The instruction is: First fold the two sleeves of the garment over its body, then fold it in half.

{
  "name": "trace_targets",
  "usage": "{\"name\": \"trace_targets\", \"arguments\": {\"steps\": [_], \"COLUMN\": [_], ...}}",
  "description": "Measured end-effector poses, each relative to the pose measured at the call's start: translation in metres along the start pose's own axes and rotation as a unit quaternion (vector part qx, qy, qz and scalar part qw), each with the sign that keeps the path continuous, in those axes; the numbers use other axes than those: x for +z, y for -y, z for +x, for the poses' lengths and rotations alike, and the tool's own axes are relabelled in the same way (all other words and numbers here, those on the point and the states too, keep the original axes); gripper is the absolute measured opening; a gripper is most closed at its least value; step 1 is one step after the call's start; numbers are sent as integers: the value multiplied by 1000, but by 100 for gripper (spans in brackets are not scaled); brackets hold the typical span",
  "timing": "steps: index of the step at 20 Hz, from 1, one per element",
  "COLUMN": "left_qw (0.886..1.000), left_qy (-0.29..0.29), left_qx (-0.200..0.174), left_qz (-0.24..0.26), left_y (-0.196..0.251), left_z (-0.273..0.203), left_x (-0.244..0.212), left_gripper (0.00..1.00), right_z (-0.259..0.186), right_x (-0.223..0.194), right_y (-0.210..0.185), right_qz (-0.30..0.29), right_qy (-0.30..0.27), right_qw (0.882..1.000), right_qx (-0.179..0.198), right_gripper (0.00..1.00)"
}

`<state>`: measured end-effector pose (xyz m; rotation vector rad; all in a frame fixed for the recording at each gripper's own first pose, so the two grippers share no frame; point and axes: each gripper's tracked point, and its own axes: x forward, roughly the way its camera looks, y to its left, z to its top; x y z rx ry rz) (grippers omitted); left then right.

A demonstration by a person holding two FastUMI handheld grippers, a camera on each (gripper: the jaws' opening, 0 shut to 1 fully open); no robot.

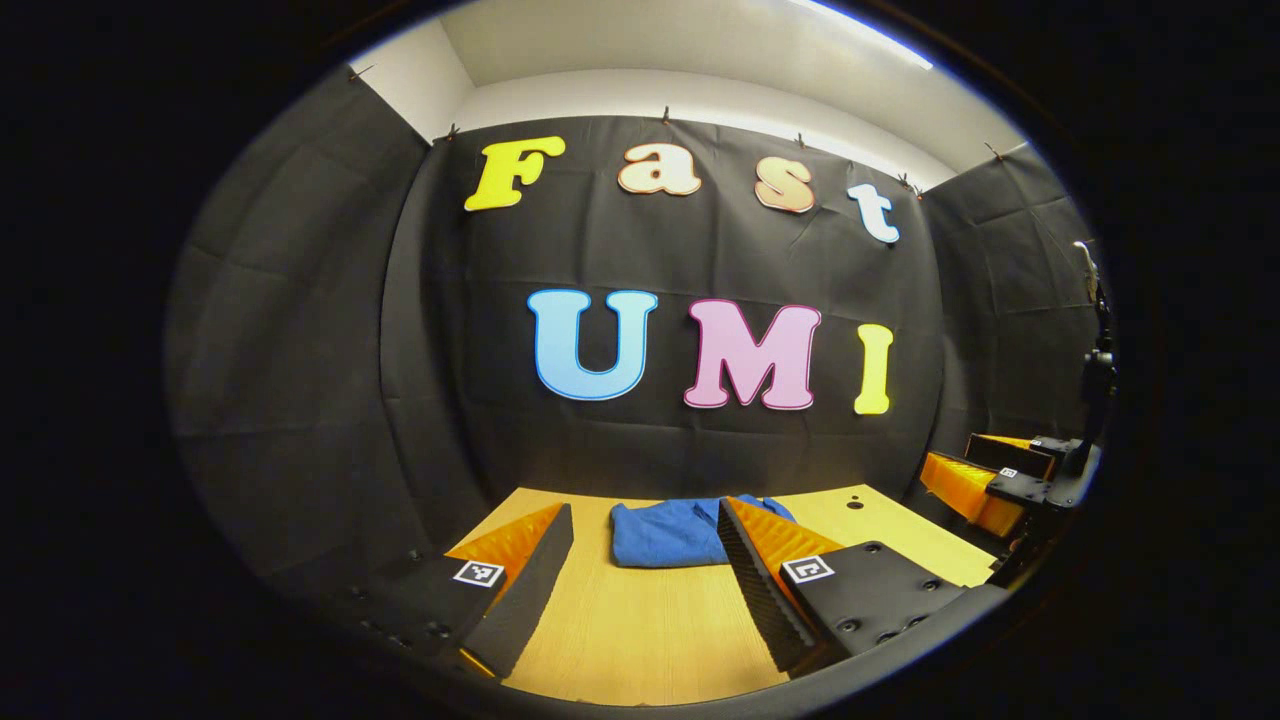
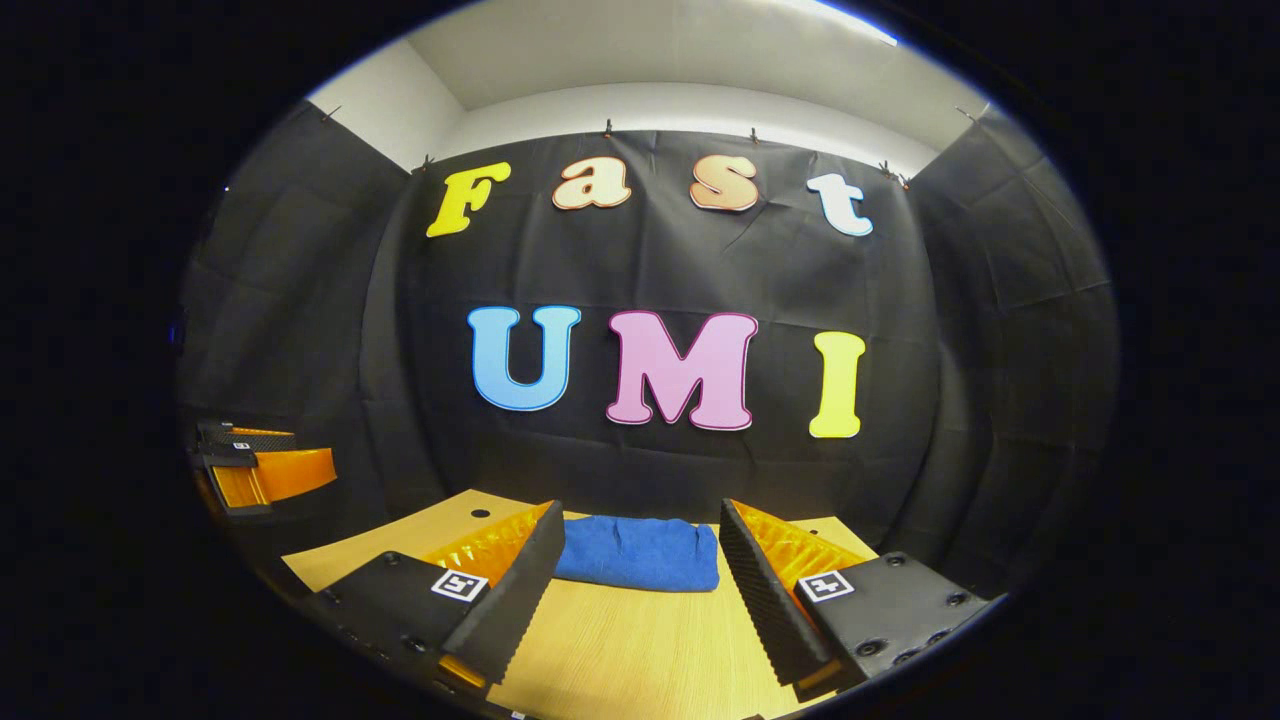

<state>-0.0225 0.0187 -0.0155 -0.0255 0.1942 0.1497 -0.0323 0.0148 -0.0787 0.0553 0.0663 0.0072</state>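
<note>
1. Your garment (image 1: 668, 533) lies on the wooden table (image 1: 640, 630) at its far edge, close under the black cloth wall. It is a compact blue bundle, with no sleeve sticking out to either side.

2. In the right gripper view the same garment (image 2: 640, 553) looks like a flat, tidy rectangle with a rounded fold along its near edge. Going by that shape, you appear to have both sleeve folds and the half fold done, though the layers inside are hidden, so you cannot confirm how they lie.

3. Your left gripper (image 1: 645, 570) hangs above the near part of the table with its fingers spread wide and nothing between them. The garment sits beyond the fingertips, apart from them.

4. Your right gripper (image 2: 635, 575) is held the same way: fingers spread, empty, with the garment framed in the gap past the tips and not touched.

5. In the left gripper view your right gripper (image 1: 1010, 480) also shows farther off at the right edge, raised clear of the table. In the right gripper view your left gripper (image 2: 255, 465) shows at the left edge, likewise lifted.

6. The step in hand looks like the finish, hands off and withdrawn.

7. If anything is left, you need only check the edges. Should a corner sit askew, come in low and level, pinch that corner alone, and lay it square without dragging the stack.
</note>
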Motion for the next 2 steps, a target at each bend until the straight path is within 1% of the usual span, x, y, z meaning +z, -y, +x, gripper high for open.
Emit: {"name": "trace_targets", "arguments": {"steps": [2], "left_qw": [1000], "left_qy": [4], "left_qx": [6], "left_qz": [11], "left_y": [3], "left_z": [0], "left_x": [2], "left_gripper": [83], "right_z": [-2], "right_x": [0], "right_y": [8], "right_qz": [-1], "right_qy": [0], "right_qw": [1000], "right_qx": [-4], "right_gripper": [95]}}
